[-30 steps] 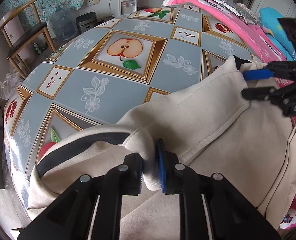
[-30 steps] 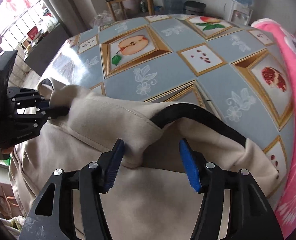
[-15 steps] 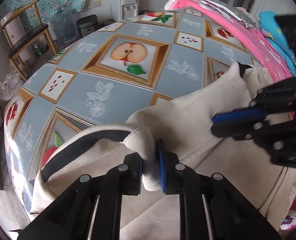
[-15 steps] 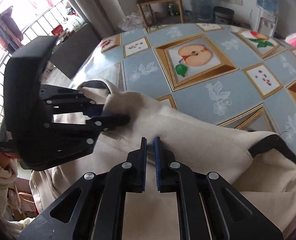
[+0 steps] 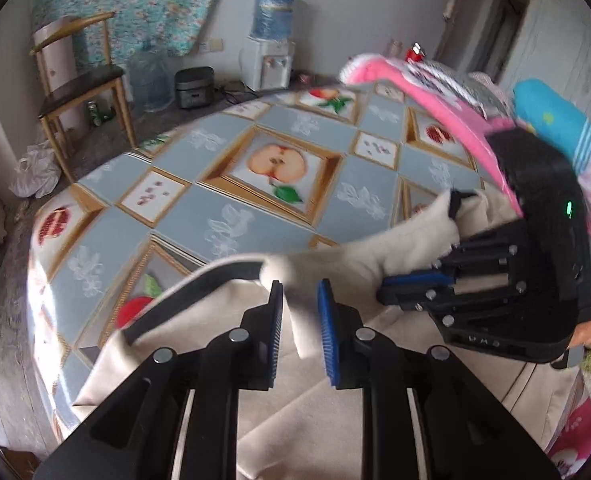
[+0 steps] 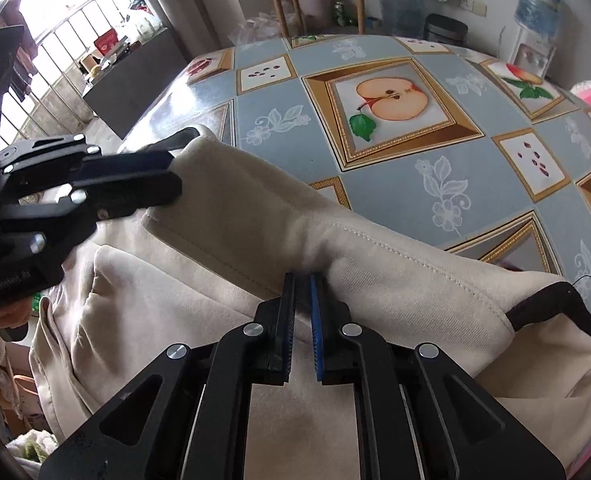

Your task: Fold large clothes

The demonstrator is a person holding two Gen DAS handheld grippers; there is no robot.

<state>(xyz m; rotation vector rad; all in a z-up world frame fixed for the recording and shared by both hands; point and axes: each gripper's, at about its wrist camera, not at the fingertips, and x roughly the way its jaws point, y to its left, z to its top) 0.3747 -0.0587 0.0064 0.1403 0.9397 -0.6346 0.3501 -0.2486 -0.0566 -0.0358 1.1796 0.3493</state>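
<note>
Cream garment (image 6: 255, 216) with black trim lies bunched along the near edge of the counter (image 6: 475, 184), part hanging over that edge. The fruit-print cloth is bare from the garment to the far edge; pink bedding (image 5: 427, 96) crowds the right edge in the left wrist view. Beyond the far-left corner stand a wooden chair (image 5: 79, 84) and a water dispenser (image 5: 269, 60).

Left gripper (image 5: 299, 320): pitched steeply down at the near-left part of the garment, jaws opening, a fold of cream cloth between the pads.

Right gripper (image 6: 302, 312): pitched steeply down, jaws nearly together and pinching the stitched edge of the raised fold at the middle of the near edge. The two grippers sit close together over the garment.
</note>
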